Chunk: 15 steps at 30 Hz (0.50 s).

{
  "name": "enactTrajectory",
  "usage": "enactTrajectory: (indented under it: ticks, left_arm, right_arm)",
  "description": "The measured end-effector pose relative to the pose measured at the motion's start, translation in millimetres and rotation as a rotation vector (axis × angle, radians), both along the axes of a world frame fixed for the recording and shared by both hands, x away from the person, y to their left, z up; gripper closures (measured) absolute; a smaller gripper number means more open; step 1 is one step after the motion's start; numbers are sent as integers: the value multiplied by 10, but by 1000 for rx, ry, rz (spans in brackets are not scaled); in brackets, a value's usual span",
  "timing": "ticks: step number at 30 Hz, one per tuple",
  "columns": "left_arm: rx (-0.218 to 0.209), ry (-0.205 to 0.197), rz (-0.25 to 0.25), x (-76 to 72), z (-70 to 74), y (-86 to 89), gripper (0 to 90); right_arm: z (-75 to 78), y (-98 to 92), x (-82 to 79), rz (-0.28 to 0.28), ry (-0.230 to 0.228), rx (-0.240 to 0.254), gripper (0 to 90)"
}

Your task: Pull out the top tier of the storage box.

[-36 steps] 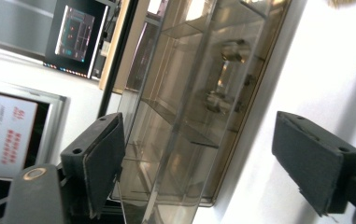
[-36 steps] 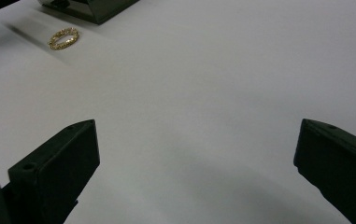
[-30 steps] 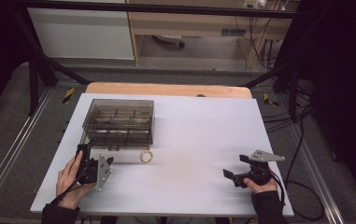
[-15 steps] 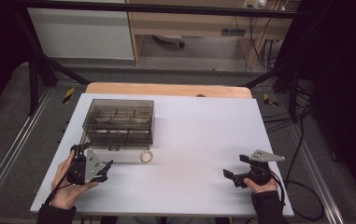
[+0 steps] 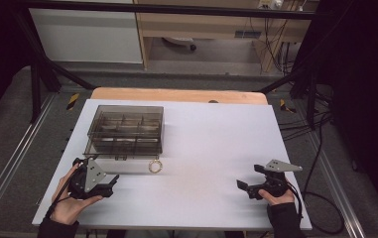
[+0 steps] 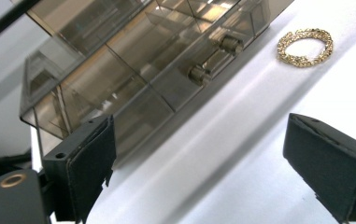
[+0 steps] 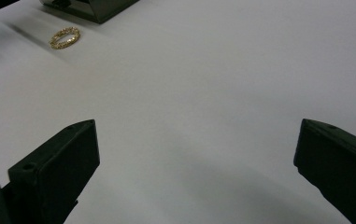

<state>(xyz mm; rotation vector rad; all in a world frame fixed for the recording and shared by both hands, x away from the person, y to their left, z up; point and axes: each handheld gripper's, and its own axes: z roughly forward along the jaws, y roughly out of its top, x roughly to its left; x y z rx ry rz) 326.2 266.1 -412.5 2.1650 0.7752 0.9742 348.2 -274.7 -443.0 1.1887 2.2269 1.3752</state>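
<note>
A smoky transparent compartment box (image 5: 125,130) stands at the table's left; its front shows two small knobs in the left gripper view (image 6: 133,60). A gold chain ring (image 5: 155,166) lies flat just in front of the box's right corner, also in the left gripper view (image 6: 305,41) and the right gripper view (image 7: 65,37). My left gripper (image 5: 113,182) is near the front left edge, open and empty (image 6: 203,154), angled toward the box and ring. Held low at the front right, my right gripper (image 5: 248,178) is open and empty (image 7: 196,149), facing left across bare table.
The white table top (image 5: 211,144) has a wooden strip (image 5: 176,94) along its far edge. Metal rails (image 5: 13,163) run along both sides, and cables (image 5: 320,148) hang off the right. A corner of the box (image 7: 96,9) shows in the right gripper view.
My left gripper has swung round and shifted slightly right, so its jaws now point toward the ring. The right gripper, box and ring have stayed put.
</note>
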Motion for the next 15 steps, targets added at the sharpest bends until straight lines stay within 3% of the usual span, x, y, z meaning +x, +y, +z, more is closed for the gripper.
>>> enactTrajectory:
  ticks: [15]
  left_arm:
    - [-111, 139, -5, 21, -89, 3, 90]
  right_arm:
    - [-8, 5, 2, 4, 7, -2, 8]
